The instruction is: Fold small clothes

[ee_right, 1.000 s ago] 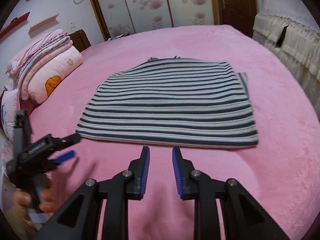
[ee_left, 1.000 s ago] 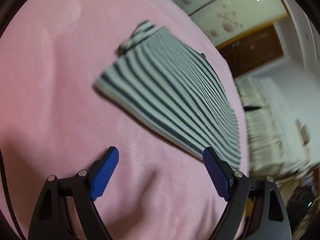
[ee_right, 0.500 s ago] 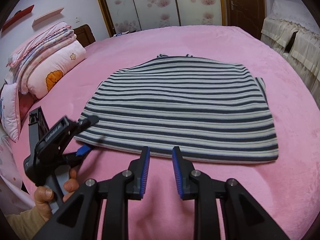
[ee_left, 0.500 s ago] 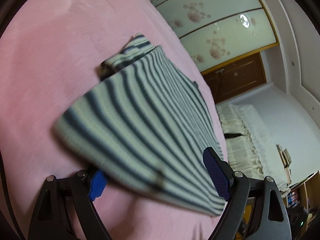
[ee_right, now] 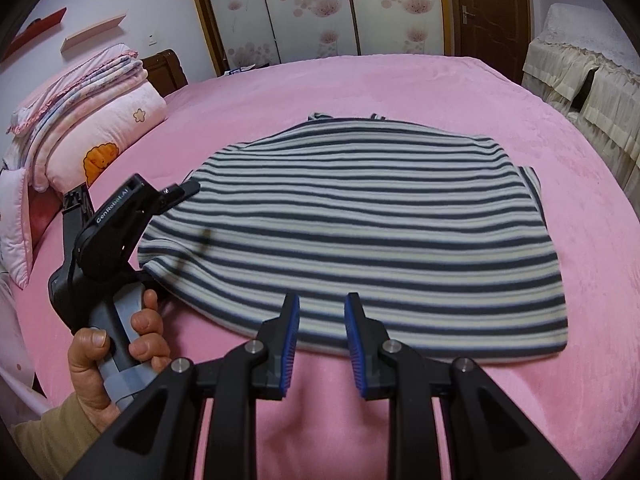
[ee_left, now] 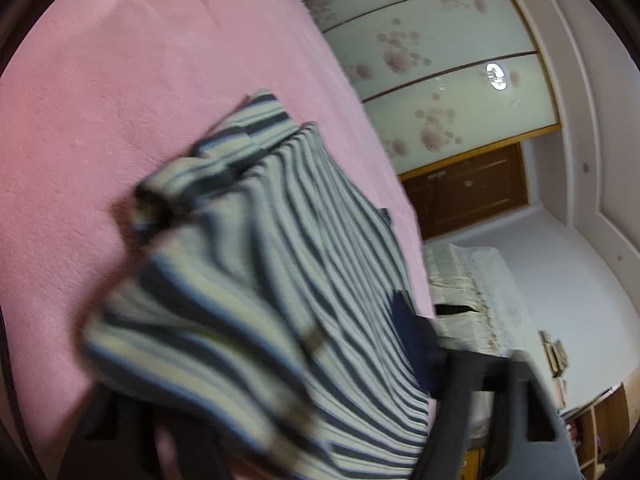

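Observation:
A navy-and-white striped garment [ee_right: 360, 220] lies spread on the pink bed [ee_right: 400, 92]. In the left wrist view the garment [ee_left: 260, 280] is blurred and fills the space between my left gripper's fingers; its near corner covers the left finger, so only the right blue pad [ee_left: 412, 340] shows. In the right wrist view the left gripper [ee_right: 176, 196] sits over the garment's left corner, held by a hand. My right gripper [ee_right: 322, 312] has its blue pads a narrow gap apart, empty, at the garment's near hem.
Folded pink quilts and pillows [ee_right: 80, 120] are stacked at the bed's left. A cream-covered sofa [ee_right: 592, 80] stands at the right edge. Wardrobe doors [ee_right: 320, 8] and a brown door [ee_right: 492, 4] are behind the bed.
My left gripper moved in from the bed's left onto the garment's left corner, which now lies between its fingers. My right gripper moved forward to the near hem.

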`<action>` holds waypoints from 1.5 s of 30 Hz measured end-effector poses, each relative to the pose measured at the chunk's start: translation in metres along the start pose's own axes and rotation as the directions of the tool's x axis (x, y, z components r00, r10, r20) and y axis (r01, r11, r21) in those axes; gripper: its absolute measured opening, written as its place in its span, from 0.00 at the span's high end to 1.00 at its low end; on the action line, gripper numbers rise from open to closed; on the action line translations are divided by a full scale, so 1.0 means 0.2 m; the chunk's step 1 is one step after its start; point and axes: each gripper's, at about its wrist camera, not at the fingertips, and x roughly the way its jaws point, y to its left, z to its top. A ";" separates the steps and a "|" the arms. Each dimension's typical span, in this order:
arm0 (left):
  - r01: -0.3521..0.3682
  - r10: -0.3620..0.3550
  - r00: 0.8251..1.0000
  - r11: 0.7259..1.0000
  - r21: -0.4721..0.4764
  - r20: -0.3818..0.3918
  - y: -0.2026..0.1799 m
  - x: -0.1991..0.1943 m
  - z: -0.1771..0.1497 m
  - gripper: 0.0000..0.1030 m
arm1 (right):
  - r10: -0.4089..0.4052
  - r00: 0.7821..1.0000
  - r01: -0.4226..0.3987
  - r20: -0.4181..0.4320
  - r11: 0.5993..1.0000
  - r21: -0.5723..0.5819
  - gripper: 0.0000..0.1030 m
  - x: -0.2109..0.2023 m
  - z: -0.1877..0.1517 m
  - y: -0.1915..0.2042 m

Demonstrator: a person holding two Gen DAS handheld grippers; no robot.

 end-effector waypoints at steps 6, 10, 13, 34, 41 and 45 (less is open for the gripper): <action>-0.058 0.058 0.998 0.997 0.042 -0.009 -0.03 0.04 0.03 0.88 | -0.001 1.000 0.001 0.012 1.000 -0.007 0.78 0.08 0.13 -0.03; -0.060 0.058 0.998 0.992 0.111 0.016 -0.11 0.01 0.04 0.88 | -0.021 0.999 0.022 0.027 0.999 -0.028 0.82 0.20 0.27 -0.06; -0.065 0.058 0.997 0.983 0.170 0.044 -0.19 -0.01 0.04 0.88 | -0.030 0.999 0.032 0.028 0.999 -0.043 0.90 0.34 0.39 -0.08; -0.053 0.062 0.998 0.766 0.641 0.009 -1.05 0.11 -0.21 0.88 | 0.128 0.991 -0.121 -0.042 0.982 0.144 0.96 0.33 0.32 -0.50; 0.081 0.257 0.943 0.440 0.894 -0.212 -1.23 0.46 -0.86 0.88 | -0.023 0.999 0.010 0.033 0.940 0.341 0.96 -0.07 0.08 -1.00; 0.138 0.402 0.878 0.308 0.942 -0.260 -1.08 0.52 -1.19 0.65 | -0.089 0.996 0.085 -0.011 0.904 0.420 0.96 -0.16 -0.10 -1.19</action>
